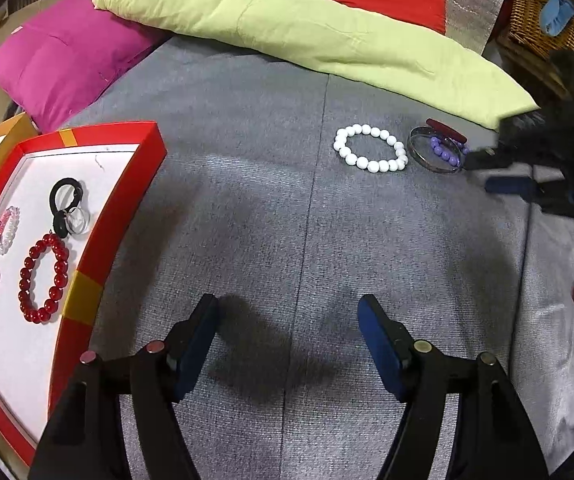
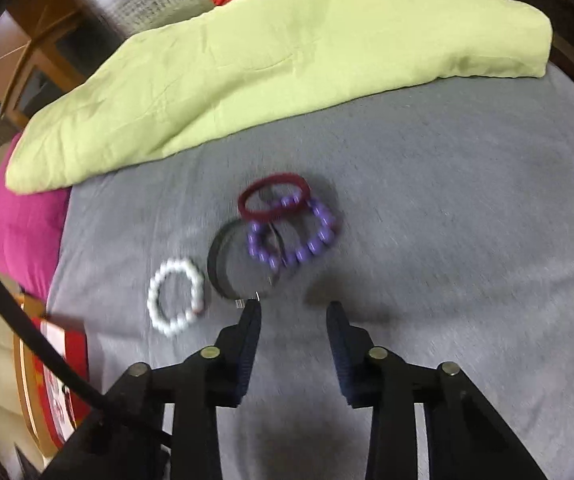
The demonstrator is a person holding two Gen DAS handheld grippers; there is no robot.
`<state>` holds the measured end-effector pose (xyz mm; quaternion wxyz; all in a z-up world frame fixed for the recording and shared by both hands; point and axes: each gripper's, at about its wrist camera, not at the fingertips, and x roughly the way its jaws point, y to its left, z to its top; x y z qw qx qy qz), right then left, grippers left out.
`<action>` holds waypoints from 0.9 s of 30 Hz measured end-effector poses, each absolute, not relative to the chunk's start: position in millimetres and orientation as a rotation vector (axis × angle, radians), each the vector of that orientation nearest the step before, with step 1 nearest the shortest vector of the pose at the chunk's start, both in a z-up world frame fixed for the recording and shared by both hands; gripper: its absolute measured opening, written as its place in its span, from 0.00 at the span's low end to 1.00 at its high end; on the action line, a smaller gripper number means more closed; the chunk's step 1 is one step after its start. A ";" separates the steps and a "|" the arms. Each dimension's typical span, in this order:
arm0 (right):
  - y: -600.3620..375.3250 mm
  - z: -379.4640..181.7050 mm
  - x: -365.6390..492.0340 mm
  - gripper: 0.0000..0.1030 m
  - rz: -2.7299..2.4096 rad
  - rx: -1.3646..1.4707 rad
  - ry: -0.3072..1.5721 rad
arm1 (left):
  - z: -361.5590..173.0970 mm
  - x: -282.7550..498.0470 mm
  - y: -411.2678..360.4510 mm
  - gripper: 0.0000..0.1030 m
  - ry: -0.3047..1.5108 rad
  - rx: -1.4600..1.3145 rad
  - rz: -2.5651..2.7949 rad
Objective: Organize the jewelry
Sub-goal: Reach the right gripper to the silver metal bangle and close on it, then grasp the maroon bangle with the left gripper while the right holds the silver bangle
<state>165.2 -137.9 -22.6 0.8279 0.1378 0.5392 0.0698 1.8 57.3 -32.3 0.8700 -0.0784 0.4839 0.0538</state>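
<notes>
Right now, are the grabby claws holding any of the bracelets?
No, nothing is held. The left gripper hangs open over bare grey fabric. The right gripper is empty too, just short of the metal bangle.

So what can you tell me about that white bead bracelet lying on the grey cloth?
The white bracelet of round, glossy beads is a closed loop strung bead to bead, plastic or stone by its look. It lies flat on the grey woven cloth, outside the red tray, just beside a dark metal bangle; whether they touch is unclear. No claw touches it.
</notes>
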 end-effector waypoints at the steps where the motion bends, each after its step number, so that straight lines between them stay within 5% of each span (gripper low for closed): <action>1: -135.0 -24.8 171.5 0.34 0.135 0.288 1.152 | -32.7 3.7 56.4 0.72 1.013 -0.162 0.113; 5: -130.1 -31.0 178.4 0.05 0.146 0.294 1.170 | -31.6 2.5 56.8 0.72 1.014 -0.166 0.112; 27: -244.1 -17.5 73.4 0.03 0.187 0.441 0.974 | -36.9 0.7 44.1 0.74 0.977 -0.063 0.162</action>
